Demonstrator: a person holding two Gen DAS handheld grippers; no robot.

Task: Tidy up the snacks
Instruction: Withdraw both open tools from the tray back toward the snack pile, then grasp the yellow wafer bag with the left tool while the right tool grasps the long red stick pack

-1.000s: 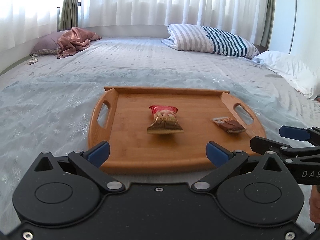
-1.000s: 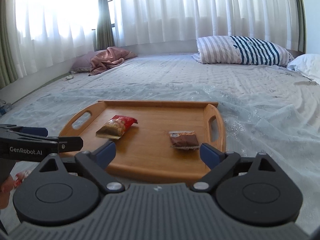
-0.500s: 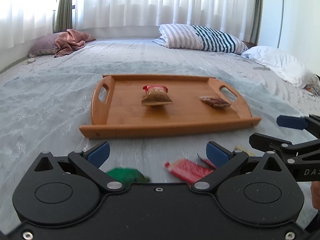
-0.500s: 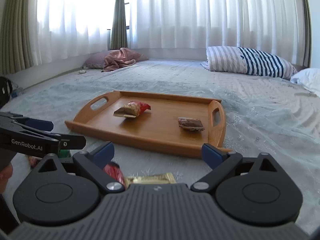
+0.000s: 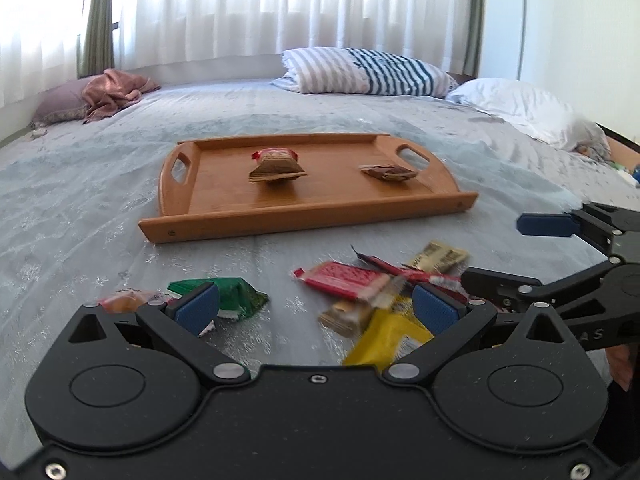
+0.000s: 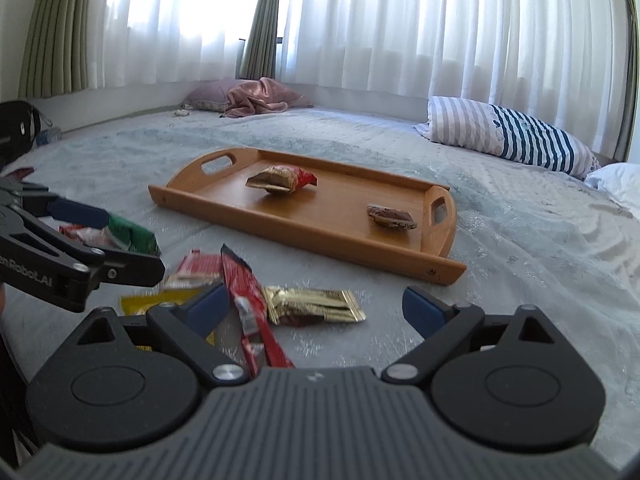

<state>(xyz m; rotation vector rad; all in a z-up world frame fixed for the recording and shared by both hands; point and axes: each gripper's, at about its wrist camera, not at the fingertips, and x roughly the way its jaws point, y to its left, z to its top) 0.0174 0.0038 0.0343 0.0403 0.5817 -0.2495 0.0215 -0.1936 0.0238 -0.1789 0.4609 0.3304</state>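
Observation:
A wooden tray (image 5: 304, 216) (image 6: 352, 240) lies on the bed with a red-and-tan snack bag (image 5: 276, 166) (image 6: 282, 179) and a brown snack bar (image 5: 387, 172) (image 6: 392, 217) on it. In front of the tray, loose snacks lie scattered: a green packet (image 5: 236, 298) (image 6: 134, 236), a red packet (image 5: 340, 278), a long red stick pack (image 6: 248, 300), a gold wrapper (image 5: 440, 257) (image 6: 316, 306) and a yellow packet (image 5: 388, 334). My left gripper (image 5: 316, 308) is open above the pile, holding nothing. My right gripper (image 6: 316, 312) is open over the gold wrapper, also holding nothing.
A striped pillow (image 5: 360, 72) (image 6: 508, 136) and a white pillow (image 5: 528, 108) lie at the far right of the bed. A pink pillow with crumpled cloth (image 5: 104, 94) (image 6: 252, 98) sits at the far left below the curtains. The bedspread is wrinkled.
Both grippers have pulled back from the tray towards the near side of the bed. The scattered snack pile has come into view under them. Both stay open.

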